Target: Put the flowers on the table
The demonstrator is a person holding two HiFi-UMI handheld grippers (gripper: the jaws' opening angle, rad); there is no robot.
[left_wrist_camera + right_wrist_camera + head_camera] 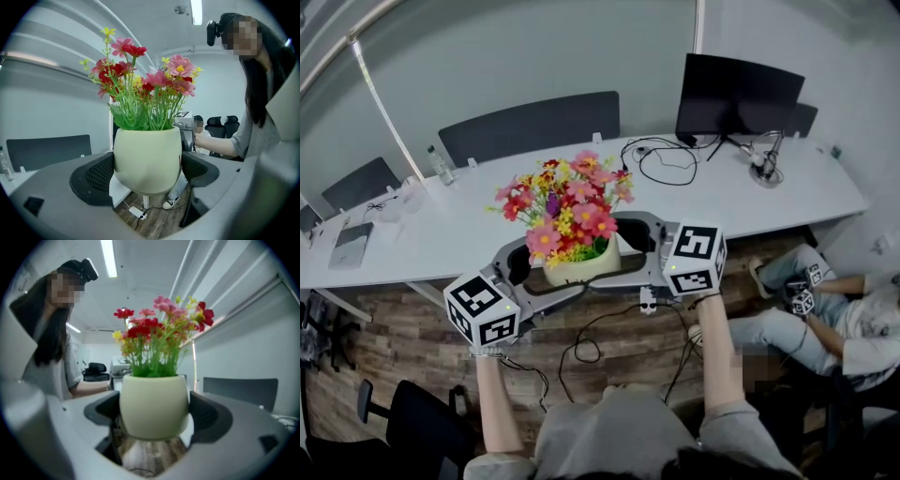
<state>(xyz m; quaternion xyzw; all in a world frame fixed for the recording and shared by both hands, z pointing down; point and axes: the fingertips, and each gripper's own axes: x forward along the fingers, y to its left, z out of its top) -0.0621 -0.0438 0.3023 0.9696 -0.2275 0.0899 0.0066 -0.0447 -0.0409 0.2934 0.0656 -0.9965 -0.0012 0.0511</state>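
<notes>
My left gripper point(146, 173) and right gripper point(157, 413) each have jaws clamped on the pot point(581, 270) of flowers point(567, 211). It hangs, apparently, just short of the surface point(441, 234). I should carry it farther, upright, then lower gently.

Monitor point(739, 94), screen dark, far right. Looped black cables point(661, 161) just left of its stand. Clear bottle point(441, 166) upright, far left; closed grey laptop point(352, 246) nearer. Dark chair back point(530, 127) beyond, another point(358, 185) to its left. Wood floor point(394, 328): white power strip point(647, 300), trailing cords. Seated person point(853, 323) at right.
</notes>
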